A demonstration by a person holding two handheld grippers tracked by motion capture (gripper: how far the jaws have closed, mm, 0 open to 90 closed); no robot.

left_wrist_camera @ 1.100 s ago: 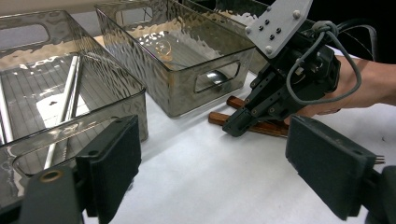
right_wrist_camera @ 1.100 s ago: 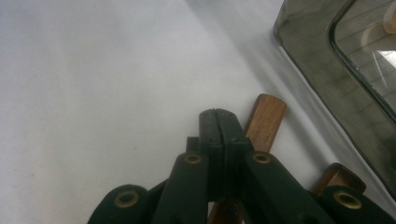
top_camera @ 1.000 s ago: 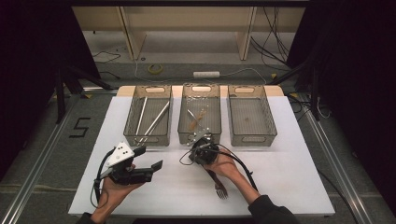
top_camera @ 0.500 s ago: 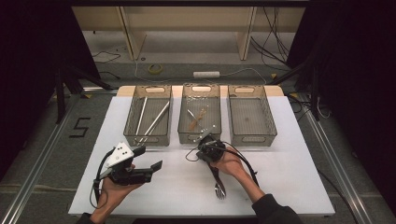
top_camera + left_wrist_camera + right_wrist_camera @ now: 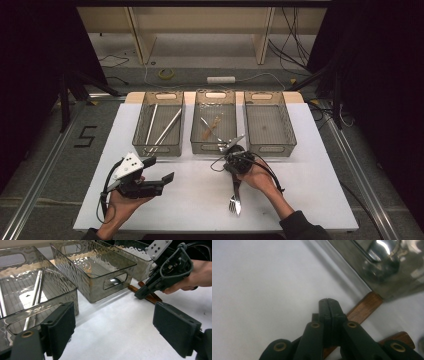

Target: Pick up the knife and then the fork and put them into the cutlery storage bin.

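With the right tool (image 5: 329, 301) clenched empty over the wooden handle (image 5: 362, 307), which lies on the surface (image 5: 262, 277) beside the middle bin (image 5: 387, 285), pushing down unopened risks shoving the handle aside, not gripping it.

Beside the middle bin (image 5: 387, 267), the right gripper (image 5: 329, 305) covers part of a wooden handle (image 5: 364, 306), and a second one (image 5: 399, 338) is cut off at the frame's lower edge. The shiny object inside that bin (image 5: 382, 247) is too blurred to identify.
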